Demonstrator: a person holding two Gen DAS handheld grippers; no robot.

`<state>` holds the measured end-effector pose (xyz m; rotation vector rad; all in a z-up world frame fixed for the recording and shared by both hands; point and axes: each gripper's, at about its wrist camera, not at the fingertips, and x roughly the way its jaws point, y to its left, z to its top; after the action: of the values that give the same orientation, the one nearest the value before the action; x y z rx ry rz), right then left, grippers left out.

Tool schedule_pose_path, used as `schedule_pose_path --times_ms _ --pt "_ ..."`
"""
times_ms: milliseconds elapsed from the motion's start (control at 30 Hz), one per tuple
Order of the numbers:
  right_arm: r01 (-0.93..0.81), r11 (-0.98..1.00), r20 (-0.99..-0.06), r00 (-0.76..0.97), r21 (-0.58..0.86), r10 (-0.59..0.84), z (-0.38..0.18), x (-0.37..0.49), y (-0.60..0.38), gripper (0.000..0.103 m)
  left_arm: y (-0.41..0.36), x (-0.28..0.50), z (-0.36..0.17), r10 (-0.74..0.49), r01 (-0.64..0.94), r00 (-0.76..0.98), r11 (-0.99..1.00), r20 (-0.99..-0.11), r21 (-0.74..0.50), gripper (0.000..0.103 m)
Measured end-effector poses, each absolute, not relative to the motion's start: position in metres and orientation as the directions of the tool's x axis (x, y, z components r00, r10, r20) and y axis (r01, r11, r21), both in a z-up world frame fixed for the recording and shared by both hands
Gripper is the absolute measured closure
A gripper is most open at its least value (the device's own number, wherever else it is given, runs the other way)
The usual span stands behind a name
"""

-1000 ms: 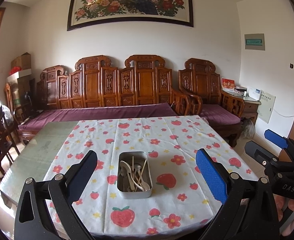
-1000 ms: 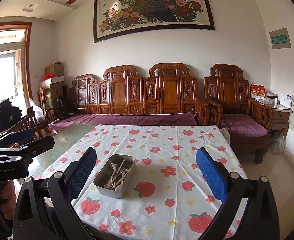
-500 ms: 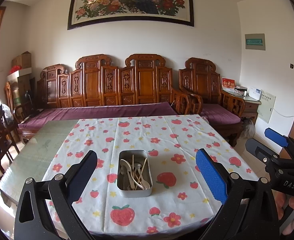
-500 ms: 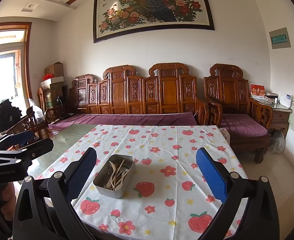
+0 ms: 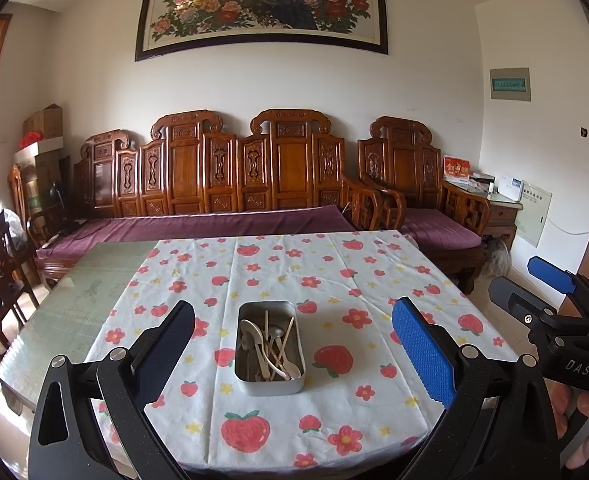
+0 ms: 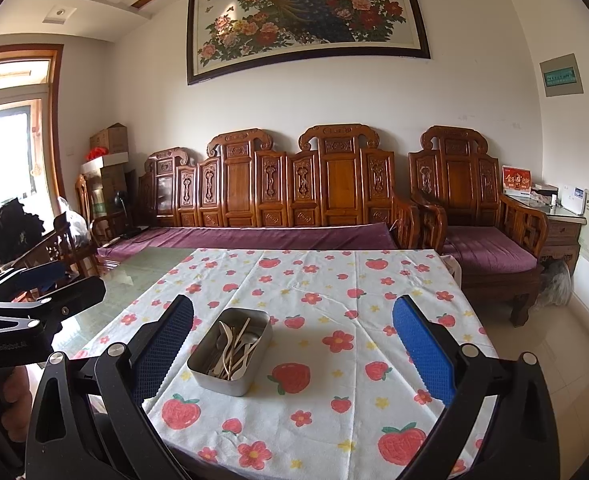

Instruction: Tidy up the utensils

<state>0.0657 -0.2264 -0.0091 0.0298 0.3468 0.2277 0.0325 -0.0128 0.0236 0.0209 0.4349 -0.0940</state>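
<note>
While both tools hang above the near edge of the table (image 5: 74,292), the left gripper (image 5: 294,344) has its 2 blue-padded fingers (image 5: 422,354) spread wide with nothing between them, and the right gripper (image 6: 294,344) is spread just as wide and just as empty. Ahead of the left gripper and framed between its fingers, a metal tin (image 5: 269,347) sits on the strawberry-print tablecloth (image 5: 334,272), holding a loose jumble of pale spoons and thin sticks (image 5: 270,344). From the right gripper the same tin (image 6: 230,350) lies ahead and toward its left finger, touched by neither tool.
</note>
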Motion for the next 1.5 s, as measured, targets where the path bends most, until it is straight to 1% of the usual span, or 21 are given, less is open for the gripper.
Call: schedule_pose_path --times_ms 1500 --pt "-0.219 0.973 -0.334 0.914 0.071 0.23 -0.0117 0.0643 -0.2233 0.003 -0.0142 0.0317 0.0285 -0.082 0.09 0.906 0.996 -0.414 -0.001 0.008"
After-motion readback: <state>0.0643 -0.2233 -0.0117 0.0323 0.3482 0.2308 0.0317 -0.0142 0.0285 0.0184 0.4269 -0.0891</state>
